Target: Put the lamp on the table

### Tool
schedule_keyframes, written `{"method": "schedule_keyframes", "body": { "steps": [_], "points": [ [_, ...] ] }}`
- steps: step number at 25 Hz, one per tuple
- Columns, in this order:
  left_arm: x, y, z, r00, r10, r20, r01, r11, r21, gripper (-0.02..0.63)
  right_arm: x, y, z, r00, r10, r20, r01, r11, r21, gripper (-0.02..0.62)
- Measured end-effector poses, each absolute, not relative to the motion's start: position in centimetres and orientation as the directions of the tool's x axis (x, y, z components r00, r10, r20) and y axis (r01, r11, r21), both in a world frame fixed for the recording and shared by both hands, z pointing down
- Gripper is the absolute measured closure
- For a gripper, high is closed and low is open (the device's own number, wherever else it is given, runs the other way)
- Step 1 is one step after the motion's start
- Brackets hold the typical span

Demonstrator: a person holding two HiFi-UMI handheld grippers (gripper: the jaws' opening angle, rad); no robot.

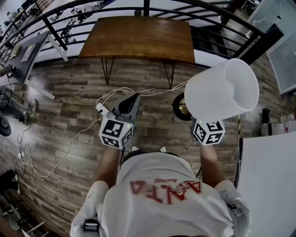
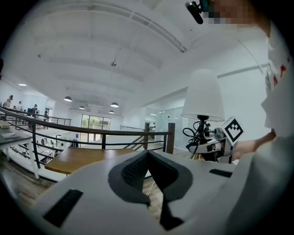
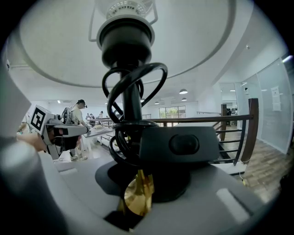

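The lamp has a white shade [image 1: 222, 90] and a black and gold base [image 1: 179, 107]. It hangs tilted above the wood floor, right of the person's body. My right gripper [image 1: 206, 129] is shut on the lamp. In the right gripper view the black stem [image 3: 131, 92] with its coiled cable and the gold base [image 3: 138, 197] sit between the jaws. The brown wooden table [image 1: 138, 39] stands ahead by the railing, with nothing on its top. My left gripper [image 1: 125, 115] is shut and holds nothing, its jaws meeting at the tip [image 2: 148, 153]. From the left gripper view the lamp [image 2: 203, 98] shows to the right.
A black railing [image 1: 115, 9] runs behind the table. A white cable [image 1: 74, 139] trails over the floor to the left. A grey desk [image 1: 27, 51] stands at far left and a white surface [image 1: 268, 180] at lower right.
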State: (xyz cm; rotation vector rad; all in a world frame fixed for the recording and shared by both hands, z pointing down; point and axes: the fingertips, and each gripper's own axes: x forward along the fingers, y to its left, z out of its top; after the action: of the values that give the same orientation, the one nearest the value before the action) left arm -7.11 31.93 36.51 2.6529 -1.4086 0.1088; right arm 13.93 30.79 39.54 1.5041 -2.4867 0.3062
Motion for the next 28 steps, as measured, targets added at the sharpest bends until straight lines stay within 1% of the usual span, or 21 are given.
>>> {"method": "schedule_keyframes", "body": {
  "steps": [14, 22, 28],
  "points": [
    [-8.0, 30.8, 37.3, 0.602, -0.788, 0.129, -0.798, -0.593, 0.103, 0.597, 12.8, 30.3, 40.1, -0.417, -0.858, 0.300, -0.907, 0.416, -0.073, 0.509],
    [-10.8, 29.6, 37.7, 0.632, -0.764, 0.131, -0.775, -0.626, 0.086, 0.597, 10.1, 29.5, 40.5, -0.383, -0.876, 0.292, -0.923, 0.375, -0.085, 0.509],
    [-12.8, 28.7, 38.3, 0.639, -0.757, 0.138, -0.769, -0.633, 0.092, 0.597, 8.2, 29.0, 41.1, -0.384, -0.876, 0.290, -0.923, 0.365, -0.120, 0.509]
  ]
}}
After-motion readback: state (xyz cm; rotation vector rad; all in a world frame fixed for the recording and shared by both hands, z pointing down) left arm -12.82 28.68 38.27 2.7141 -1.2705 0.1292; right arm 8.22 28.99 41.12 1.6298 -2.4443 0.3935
